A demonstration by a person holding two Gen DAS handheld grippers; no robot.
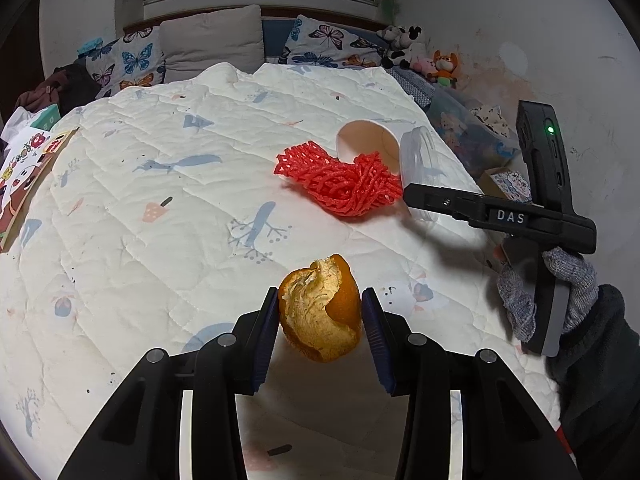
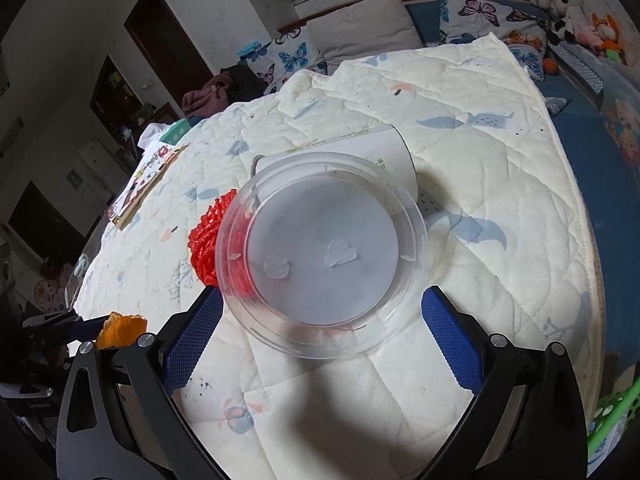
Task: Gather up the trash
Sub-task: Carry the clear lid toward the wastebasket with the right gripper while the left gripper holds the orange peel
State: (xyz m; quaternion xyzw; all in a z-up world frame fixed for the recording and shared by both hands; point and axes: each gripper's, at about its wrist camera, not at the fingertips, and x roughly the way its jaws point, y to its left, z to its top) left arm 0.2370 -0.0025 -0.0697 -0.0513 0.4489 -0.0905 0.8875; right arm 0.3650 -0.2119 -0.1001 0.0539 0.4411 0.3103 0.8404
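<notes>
My left gripper (image 1: 320, 294) is shut on a curled piece of orange peel (image 1: 316, 320), held just above the white quilt (image 1: 160, 208). Farther right lie a red foam net (image 1: 344, 184), a tipped paper cup (image 1: 368, 142) and a clear round plastic container (image 1: 418, 156). A gloved hand (image 1: 560, 292) holds the right gripper beside that container. In the right wrist view, my right gripper (image 2: 320, 292) stands open with the clear container (image 2: 320, 256) between its blue pads (image 2: 196, 332), which are not pressing it. The net (image 2: 204, 240) and the cup (image 2: 372, 148) lie behind the container.
Butterfly pillows (image 1: 132, 60) and plush toys (image 1: 416, 52) line the head of the bed. A picture book (image 1: 24, 184) lies at the quilt's left edge. A green basket (image 2: 612, 412) shows at the lower right, past the quilt's edge.
</notes>
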